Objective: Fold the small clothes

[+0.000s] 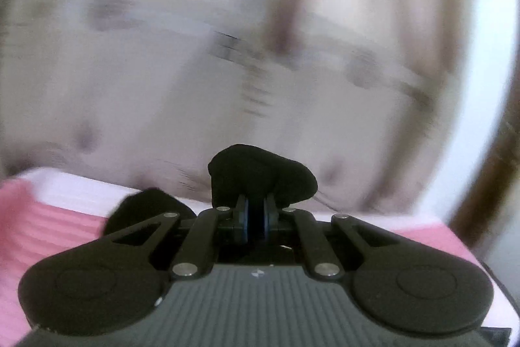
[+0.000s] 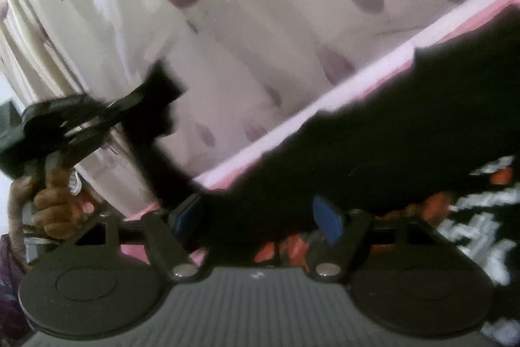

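Gripping a bunched fold of the black garment (image 1: pixel 260 174), the left claw (image 1: pixel 255 218) is fully closed on the cloth and holds it lifted above the pink surface (image 1: pixel 48 217), with a strip of fabric hanging from it in the right wrist view. The right claw (image 2: pixel 260 218) stands wide apart, its pads pressing nothing, over the main body of the garment, which lies spread to the near right with its orange-and-white print facing up. Judged from this, the fold is at an early stage: one edge is raised, no finished crease is visible, and squaring remains.
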A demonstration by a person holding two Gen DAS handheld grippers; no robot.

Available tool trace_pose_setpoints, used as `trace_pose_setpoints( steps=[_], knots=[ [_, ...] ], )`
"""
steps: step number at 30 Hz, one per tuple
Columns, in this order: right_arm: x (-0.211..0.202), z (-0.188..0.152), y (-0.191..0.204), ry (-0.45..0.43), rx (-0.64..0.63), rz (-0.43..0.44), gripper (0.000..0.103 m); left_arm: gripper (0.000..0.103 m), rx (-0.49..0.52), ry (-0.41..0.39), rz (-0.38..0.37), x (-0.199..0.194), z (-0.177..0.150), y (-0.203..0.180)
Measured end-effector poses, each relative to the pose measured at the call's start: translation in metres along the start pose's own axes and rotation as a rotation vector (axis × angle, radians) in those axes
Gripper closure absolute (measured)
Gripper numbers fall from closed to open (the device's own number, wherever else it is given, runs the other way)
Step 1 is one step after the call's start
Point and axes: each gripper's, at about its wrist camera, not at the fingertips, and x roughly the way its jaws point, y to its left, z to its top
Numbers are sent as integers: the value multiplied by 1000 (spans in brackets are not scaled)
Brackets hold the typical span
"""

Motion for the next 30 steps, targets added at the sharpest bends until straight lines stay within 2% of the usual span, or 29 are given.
trace_pose_setpoints(
  steps=[4, 7, 8, 9, 10, 11, 12, 13, 14, 16, 17, 19, 22, 25, 27, 30],
  knots=[
    [-54, 3, -4, -9, -44, -30, 25, 92, 59, 87, -135, 41, -32, -69],
    [-92, 7, -18, -14, -50, -74, 22, 92, 91, 149, -244, 76, -70, -104],
    [-104, 8, -24, -25, -50, -90, 22, 92, 96, 165, -302, 86, -85, -112],
    [-113, 11, -29, -33, -44, -103, 22, 89, 107, 177, -332, 94, -96, -119],
    [-120, 12, -35, -36, -36, -113, 21, 80, 122, 178, -333, 101, -107, -125],
    [-126, 14, -40, -38, -24, -119, 21, 58, 135, 174, -326, 106, -117, -129],
    [-130, 16, -44, -42, -15, -123, 21, 43, 141, 167, -314, 106, -124, -131],
    [-134, 19, -47, -47, -11, -124, 21, 18, 138, 142, -304, 100, -129, -129],
    [-137, 21, -49, -49, -12, -119, 21, 2, 123, 104, -292, 93, -130, -125],
    [-141, 28, -49, -59, -28, -115, 21, 0, 78, 6, -273, 71, -129, -112],
    [-142, 31, -48, -64, -37, -121, 21, 0, 72, -21, -258, 61, -125, -102],
    [-142, 41, -49, -90, -50, -146, 21, 0, 64, -31, -179, 45, -124, -82],
    [-136, 61, -52, -109, -99, -194, 21, 0, 64, -9, -45, 32, -134, -44],
    [-106, 82, -56, -52, -179, -272, 22, 1, 48, 32, 77, 35, -148, -3],
    [-82, 94, -61, -3, -214, -316, 22, 1, 8, 49, 132, 38, -157, 18],
    [-45, 104, -69, 67, -247, -380, 23, 3, -194, 82, 132, 44, -162, 48]
  ],
)
